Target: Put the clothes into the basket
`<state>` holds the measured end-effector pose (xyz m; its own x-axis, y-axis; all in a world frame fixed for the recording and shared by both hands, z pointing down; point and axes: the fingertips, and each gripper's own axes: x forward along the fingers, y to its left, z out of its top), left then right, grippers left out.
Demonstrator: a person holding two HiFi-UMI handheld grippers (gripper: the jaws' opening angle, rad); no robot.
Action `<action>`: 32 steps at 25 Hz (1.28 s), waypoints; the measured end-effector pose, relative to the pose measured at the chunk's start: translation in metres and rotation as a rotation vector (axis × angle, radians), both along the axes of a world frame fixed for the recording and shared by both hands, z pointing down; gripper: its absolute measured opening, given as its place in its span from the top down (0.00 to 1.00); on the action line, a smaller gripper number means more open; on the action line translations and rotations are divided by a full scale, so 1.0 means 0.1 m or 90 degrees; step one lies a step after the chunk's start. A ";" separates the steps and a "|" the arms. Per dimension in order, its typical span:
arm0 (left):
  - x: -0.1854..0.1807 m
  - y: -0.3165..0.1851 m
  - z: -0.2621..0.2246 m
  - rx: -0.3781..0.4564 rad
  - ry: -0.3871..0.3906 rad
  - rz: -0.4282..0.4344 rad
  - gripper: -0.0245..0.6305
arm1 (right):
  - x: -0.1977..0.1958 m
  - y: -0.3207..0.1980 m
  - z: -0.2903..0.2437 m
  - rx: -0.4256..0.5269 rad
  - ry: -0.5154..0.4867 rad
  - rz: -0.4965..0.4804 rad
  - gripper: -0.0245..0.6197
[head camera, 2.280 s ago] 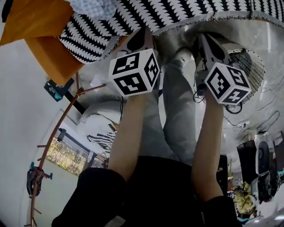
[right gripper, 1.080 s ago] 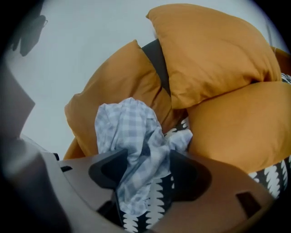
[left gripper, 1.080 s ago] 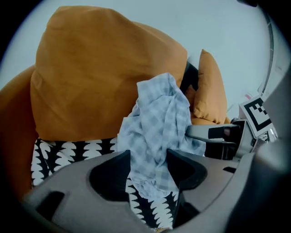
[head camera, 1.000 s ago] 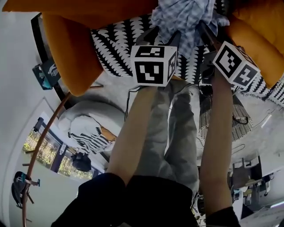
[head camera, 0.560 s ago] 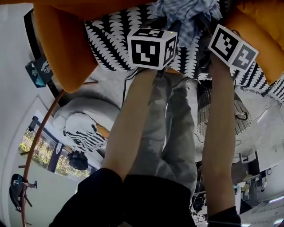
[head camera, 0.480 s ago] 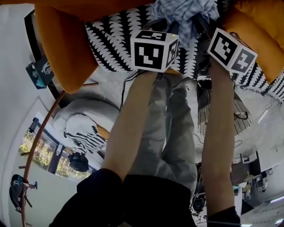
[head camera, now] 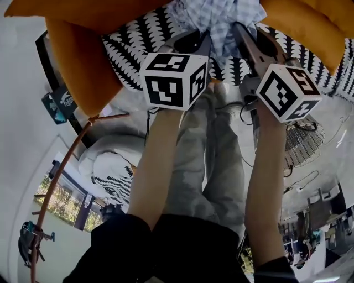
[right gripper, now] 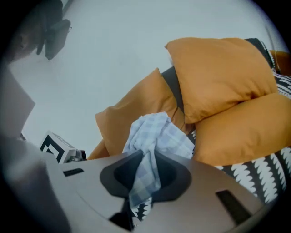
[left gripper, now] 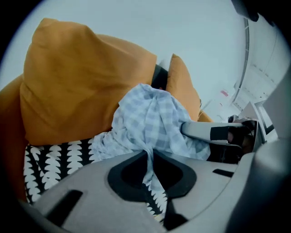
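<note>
Both grippers pinch one blue-checked garment at twelve o'clock in the head view. It lies on a black-and-white patterned seat cover between orange cushions. On the left gripper the jaws have just been closing and clamp a twisted fold of the cloth. On the right gripper, just beside it at three o'clock, they have just been closing too and squeeze another fold. Gripping at two spots likely keeps the loose fabric bunched so nothing trails during the carry. What looks like a wire basket stands on the floor at three o'clock, well apart from the garment.
</note>
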<state>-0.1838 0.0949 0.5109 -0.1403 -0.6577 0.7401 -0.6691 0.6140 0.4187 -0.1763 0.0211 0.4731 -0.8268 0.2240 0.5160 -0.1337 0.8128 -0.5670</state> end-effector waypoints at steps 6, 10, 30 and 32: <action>0.56 -0.29 -0.55 0.043 -0.049 0.062 0.90 | 0.68 -0.24 -0.61 0.028 -0.076 0.075 0.87; 1.03 -0.61 -0.83 0.078 -0.061 0.129 0.91 | 1.26 -0.54 -0.89 0.045 -0.104 0.153 0.87; 4.43 -1.77 -2.05 0.208 0.005 0.521 0.91 | 4.90 -1.39 -2.20 0.152 -0.155 0.612 0.87; 4.79 -1.82 -2.08 0.211 0.010 0.564 0.91 | 5.30 -1.39 -2.21 0.159 -0.149 0.658 0.87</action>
